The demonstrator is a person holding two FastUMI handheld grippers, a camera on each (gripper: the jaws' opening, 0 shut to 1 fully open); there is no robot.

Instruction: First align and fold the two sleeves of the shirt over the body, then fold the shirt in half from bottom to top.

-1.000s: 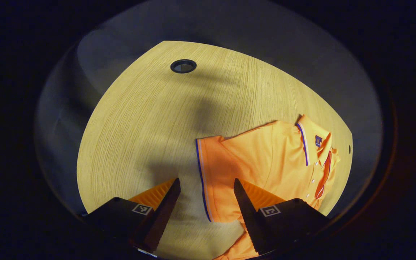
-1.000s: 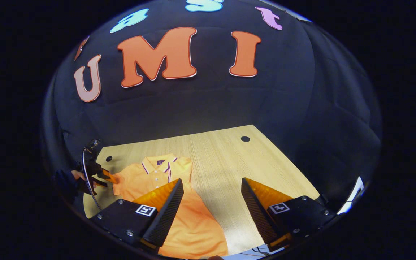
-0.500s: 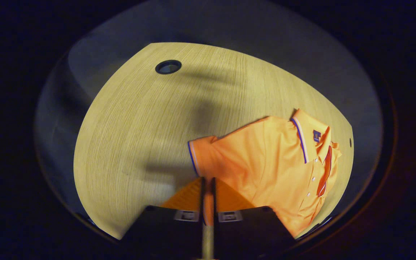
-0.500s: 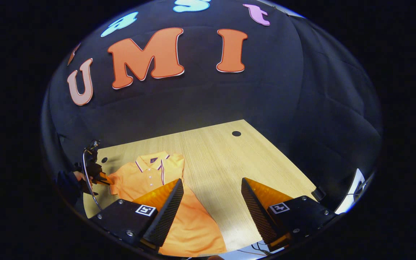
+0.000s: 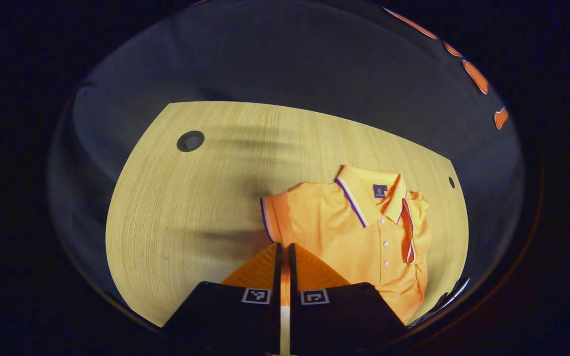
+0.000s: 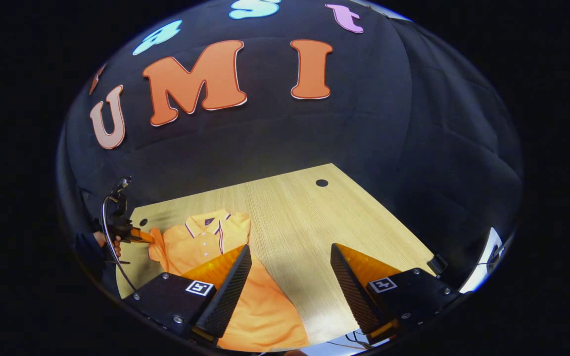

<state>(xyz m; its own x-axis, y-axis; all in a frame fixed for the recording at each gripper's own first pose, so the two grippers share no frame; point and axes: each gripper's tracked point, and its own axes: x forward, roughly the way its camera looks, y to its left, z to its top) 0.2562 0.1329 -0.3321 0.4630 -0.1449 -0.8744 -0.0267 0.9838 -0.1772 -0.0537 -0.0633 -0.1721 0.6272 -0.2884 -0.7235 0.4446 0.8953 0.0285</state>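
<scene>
Left gripper point(image 5: 282, 252): now clamping the sleeve point(image 5: 271, 220) at its striped cuff (a second ago it was gaping over it) and lifting it off the table point(image 5: 191, 207).
Meaning: the sleeve fold is probably beginning; next, carrying the cuff toward the collar point(image 5: 369, 190).
Right gripper point(image 6: 290, 277): hanging wide open, empty, below the collar beside the shirt point(image 6: 215, 242).
Shirt: lying face up, left of the table's middle.
Obstacles: two grommet holes point(image 6: 321, 183), well away from the collar.

We see an orange shirt point(image 5: 359, 232) with blue-and-white trim on a pale wood-grain table point(image 5: 191, 207).
</scene>
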